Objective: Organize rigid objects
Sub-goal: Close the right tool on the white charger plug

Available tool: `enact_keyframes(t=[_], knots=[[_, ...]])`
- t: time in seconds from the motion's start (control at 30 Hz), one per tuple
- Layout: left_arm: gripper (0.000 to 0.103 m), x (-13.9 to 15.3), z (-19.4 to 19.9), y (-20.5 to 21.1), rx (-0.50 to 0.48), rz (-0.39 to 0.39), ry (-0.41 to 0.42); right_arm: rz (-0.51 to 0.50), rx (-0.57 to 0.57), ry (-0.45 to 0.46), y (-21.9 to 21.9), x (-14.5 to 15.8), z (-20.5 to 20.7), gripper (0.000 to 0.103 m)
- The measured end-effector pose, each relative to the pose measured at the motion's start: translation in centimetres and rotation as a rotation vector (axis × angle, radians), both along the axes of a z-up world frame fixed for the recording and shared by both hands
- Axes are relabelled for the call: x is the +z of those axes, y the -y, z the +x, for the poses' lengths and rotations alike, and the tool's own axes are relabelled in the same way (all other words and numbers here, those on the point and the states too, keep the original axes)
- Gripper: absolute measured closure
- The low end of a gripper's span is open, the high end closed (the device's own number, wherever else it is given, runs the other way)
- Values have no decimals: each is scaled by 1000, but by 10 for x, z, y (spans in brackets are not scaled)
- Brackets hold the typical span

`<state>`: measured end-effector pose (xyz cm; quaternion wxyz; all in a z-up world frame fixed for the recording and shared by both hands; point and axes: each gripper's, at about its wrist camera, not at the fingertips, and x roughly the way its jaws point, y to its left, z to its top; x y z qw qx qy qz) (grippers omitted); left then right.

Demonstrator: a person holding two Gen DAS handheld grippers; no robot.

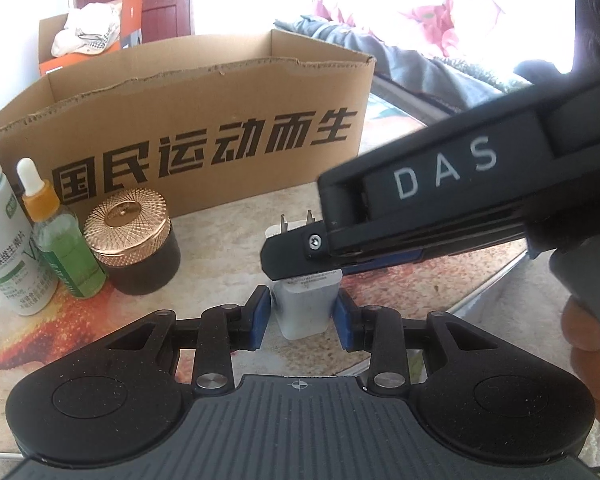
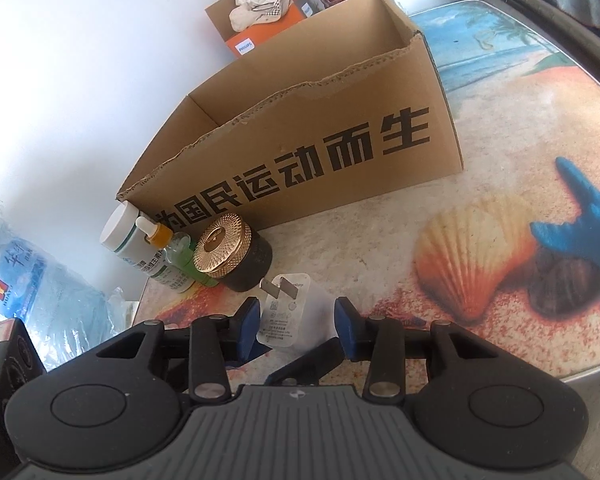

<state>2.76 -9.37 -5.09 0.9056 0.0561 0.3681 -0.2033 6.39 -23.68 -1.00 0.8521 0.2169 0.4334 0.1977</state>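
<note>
A white charger plug (image 1: 306,308) with two metal prongs sits between the blue pads of my left gripper (image 1: 303,316), which press on its sides. My right gripper (image 1: 296,264) reaches in from the right, with one black finger lying over the charger's top. In the right wrist view the charger (image 2: 286,312) rests against the left pad of my right gripper (image 2: 298,322). A wide gap is left to the other pad, so these jaws are open. A left gripper finger (image 2: 300,366) shows below the charger.
An open cardboard box (image 1: 204,120) with black lettering stands behind. At its left corner stand a white bottle (image 1: 4,240), a green dropper bottle (image 1: 60,248) and a dark gold-lidded jar (image 1: 136,240). The table rim (image 2: 588,372) runs at the right. A water jug (image 2: 20,280) lies beyond the left edge.
</note>
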Motion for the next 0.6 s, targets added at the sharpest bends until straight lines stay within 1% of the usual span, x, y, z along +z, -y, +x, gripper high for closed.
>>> enact_keyframes(t=[0.07,0.1,0.27,0.37,0.5,0.6], knots=[[69,-2,1,3,2,12,9,-11,-2,-6,-2,0,2,53],[69,-2,2,5,3,19,14,-16,-2,-6,-4,0,3,52],[70,-4,8,10,15,16,16,-28,-7,-6,-6,-1,7,52],[70,-5,11,12,23,14,14,-13,-14,-13,-6,-5,10,52],[71,-5,10,13,30,12,17,1,-17,-8,-6,-7,11,56],[71,-6,14,18,35,12,19,4,-22,-3,-6,-7,10,56]])
